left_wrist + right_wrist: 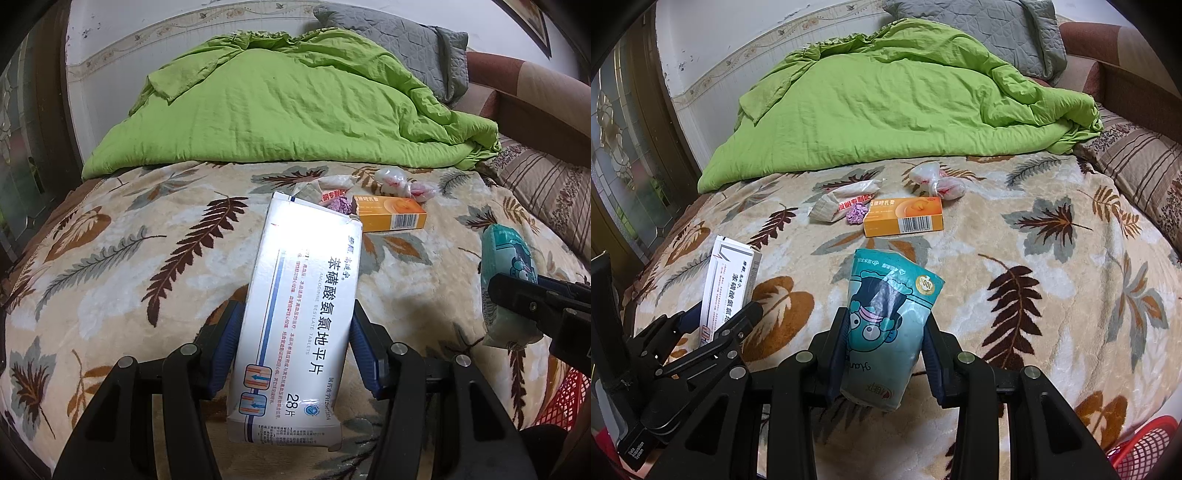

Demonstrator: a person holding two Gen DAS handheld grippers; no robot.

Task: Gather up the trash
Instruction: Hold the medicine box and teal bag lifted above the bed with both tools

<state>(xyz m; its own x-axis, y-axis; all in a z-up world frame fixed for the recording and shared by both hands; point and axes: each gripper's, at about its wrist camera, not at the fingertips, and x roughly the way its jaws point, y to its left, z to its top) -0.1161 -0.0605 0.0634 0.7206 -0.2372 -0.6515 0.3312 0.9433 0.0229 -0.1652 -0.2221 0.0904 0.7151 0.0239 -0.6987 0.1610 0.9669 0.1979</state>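
The left claw is clamped on the long sides of a white tablet box, low centre of its frame; this thin card looks light and stiff but would crush if squeezed harder. The right claw pinches a teal tissue pack, soft and slippery, best held mid-body. Beyond them on the bed, upper centre, lie an orange box and crumpled wrappers.

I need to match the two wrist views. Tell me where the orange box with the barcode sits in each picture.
Left wrist view: the orange box lies right of centre, past the far end of the white box.
Right wrist view: the orange box lies at centre, above the teal pack.
Shared landmark: the green quilt behind it.
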